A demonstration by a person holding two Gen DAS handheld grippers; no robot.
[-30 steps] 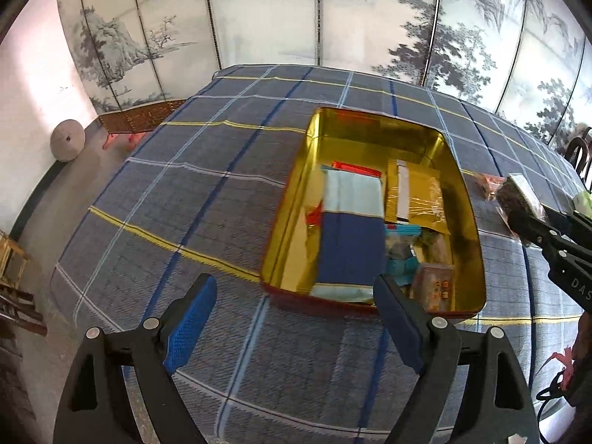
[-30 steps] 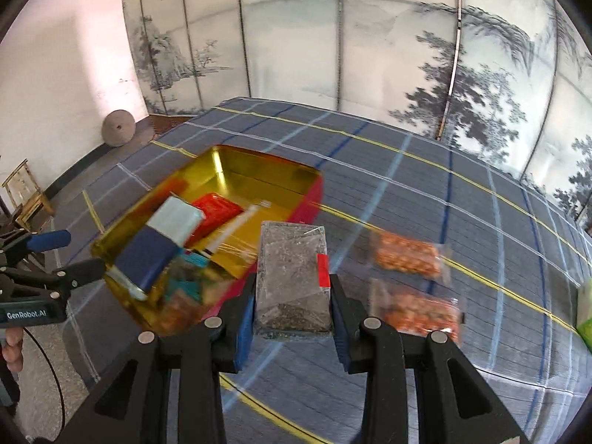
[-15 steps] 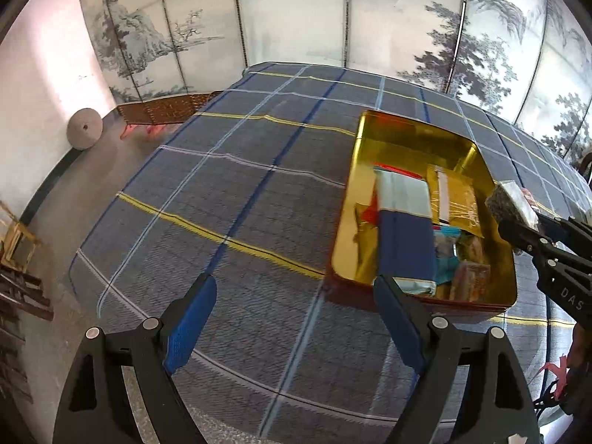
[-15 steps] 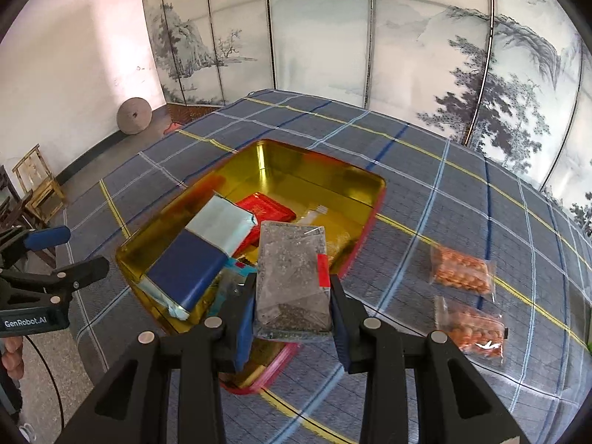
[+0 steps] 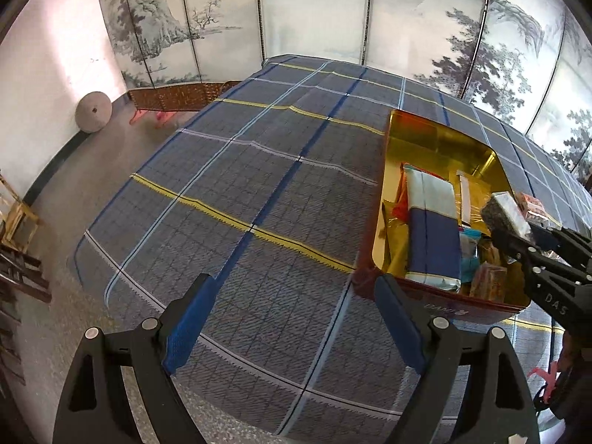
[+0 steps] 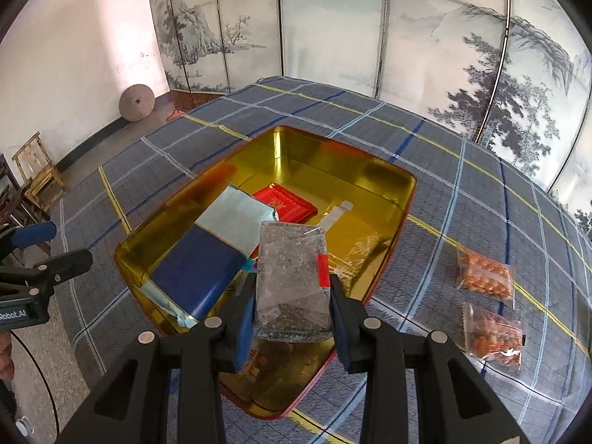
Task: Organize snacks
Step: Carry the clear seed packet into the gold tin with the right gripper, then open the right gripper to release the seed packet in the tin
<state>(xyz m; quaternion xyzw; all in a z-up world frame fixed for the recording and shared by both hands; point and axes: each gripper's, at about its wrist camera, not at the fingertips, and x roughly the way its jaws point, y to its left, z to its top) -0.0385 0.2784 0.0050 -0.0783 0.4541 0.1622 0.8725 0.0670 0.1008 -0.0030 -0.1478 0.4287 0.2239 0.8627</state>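
My right gripper (image 6: 292,318) clamps a clear packet of dark grey granules (image 6: 292,277) over the gold-lined rectangular tin (image 6: 392,199) (already crowded). I'd lower it toward the bare far floor before releasing. My left gripper (image 5: 292,329) hangs wide, empty, beside the tin.

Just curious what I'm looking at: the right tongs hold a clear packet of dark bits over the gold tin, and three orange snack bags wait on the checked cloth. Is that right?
Nearly. Only two orange snack bags lie on the checked cloth, not three; the right wrist view shows this. The right tongs do hold the clear packet of dark bits over the gold tin.
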